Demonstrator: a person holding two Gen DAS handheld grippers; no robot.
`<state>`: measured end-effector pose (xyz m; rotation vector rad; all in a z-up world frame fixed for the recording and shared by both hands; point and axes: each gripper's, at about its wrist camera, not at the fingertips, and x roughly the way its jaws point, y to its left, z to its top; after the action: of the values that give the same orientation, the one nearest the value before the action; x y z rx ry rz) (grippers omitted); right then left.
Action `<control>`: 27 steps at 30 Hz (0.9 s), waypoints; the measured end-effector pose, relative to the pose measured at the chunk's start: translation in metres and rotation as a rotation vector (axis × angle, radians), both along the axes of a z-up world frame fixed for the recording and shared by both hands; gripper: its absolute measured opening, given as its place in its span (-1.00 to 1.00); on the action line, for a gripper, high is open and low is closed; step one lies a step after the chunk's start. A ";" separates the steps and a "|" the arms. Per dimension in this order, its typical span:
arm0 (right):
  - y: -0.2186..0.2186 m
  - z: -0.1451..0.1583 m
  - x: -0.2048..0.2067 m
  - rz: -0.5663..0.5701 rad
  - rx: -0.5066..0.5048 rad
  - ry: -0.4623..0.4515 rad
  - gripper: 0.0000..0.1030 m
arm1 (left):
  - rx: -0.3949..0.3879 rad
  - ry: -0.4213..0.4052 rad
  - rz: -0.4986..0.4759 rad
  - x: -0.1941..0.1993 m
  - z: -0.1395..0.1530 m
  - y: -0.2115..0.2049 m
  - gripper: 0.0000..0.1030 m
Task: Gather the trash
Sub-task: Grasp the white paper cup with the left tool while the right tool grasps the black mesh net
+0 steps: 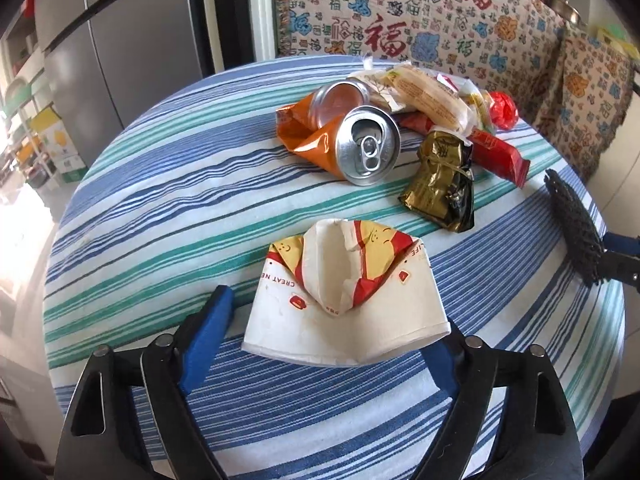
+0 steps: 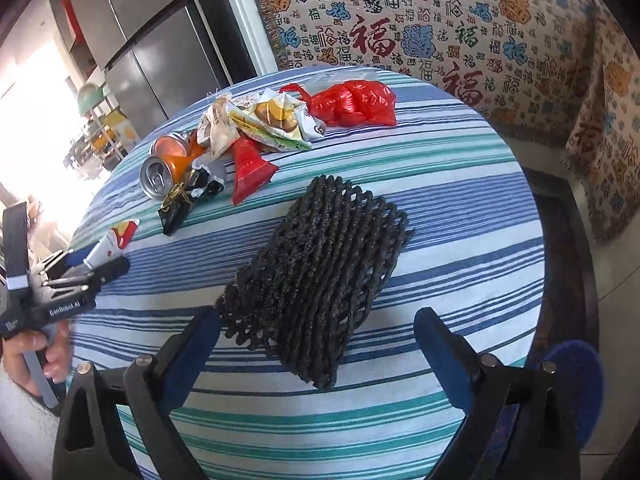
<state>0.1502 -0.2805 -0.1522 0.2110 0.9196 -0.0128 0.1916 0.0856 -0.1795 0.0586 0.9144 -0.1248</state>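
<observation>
A: What lay nearest the left wrist camera?

B: A crushed paper cup [image 1: 344,300], white with red and yellow print, lying on the striped tablecloth [image 1: 160,208] near the table's near edge. The left gripper [image 1: 336,344] stood wide around it; the left blue finger was clear of the cup, while the right one sat just beside the cup's corner, and I couldn't tell whether it touched.

A: And the right tool?

B: The right gripper [image 2: 320,336] was also spread wide. A black foam net sleeve [image 2: 320,276] lay between its fingers on the cloth, its near end just beside the left finger; the right finger stood well apart from it. Nothing was gripped.

A: Where was the rest of the trash?

B: Heaped toward the far edge. A crumpled orange can [image 1: 344,140] with its silver top facing the camera, a dark gold wrapper [image 1: 440,184] beside it, a red wrapper [image 1: 500,156], pale snack bags [image 1: 424,96] behind, and a red plastic bag [image 2: 352,104] furthest back.

A: Any person visible?

B: A hand [image 2: 36,356] on the left tool's handle, seen at the right camera's left edge.
</observation>
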 end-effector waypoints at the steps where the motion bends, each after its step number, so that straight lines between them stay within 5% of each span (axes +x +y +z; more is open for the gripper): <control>1: 0.002 -0.002 0.001 -0.013 0.012 -0.008 1.00 | 0.003 0.002 0.002 0.000 0.000 0.000 0.78; 5: 0.008 -0.011 0.013 -0.090 0.027 -0.002 1.00 | 0.010 0.025 0.032 0.004 -0.002 0.002 0.97; 11: 0.029 -0.018 0.034 -0.137 -0.212 0.040 1.00 | 0.015 0.037 0.021 0.005 -0.004 0.005 0.99; 14: 0.029 -0.017 0.028 -0.148 -0.218 0.007 0.88 | 0.011 0.037 0.016 0.005 -0.003 0.009 0.99; 16: 0.026 -0.014 0.022 -0.162 -0.224 -0.017 0.31 | 0.007 0.031 0.013 0.004 -0.002 0.009 0.97; 19: 0.017 -0.010 0.014 -0.182 -0.226 -0.039 -0.60 | -0.007 -0.008 -0.004 -0.001 0.002 0.010 0.53; 22: 0.010 -0.010 0.006 -0.174 -0.173 -0.052 -0.64 | -0.026 -0.032 -0.032 -0.005 0.006 0.008 0.00; 27: 0.007 -0.008 -0.007 -0.135 -0.126 -0.051 -0.64 | -0.079 -0.064 -0.033 -0.009 0.012 0.009 -0.05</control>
<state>0.1429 -0.2739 -0.1600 0.1557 0.8490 -0.1892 0.1827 0.0942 -0.1679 0.0039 0.8436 -0.1886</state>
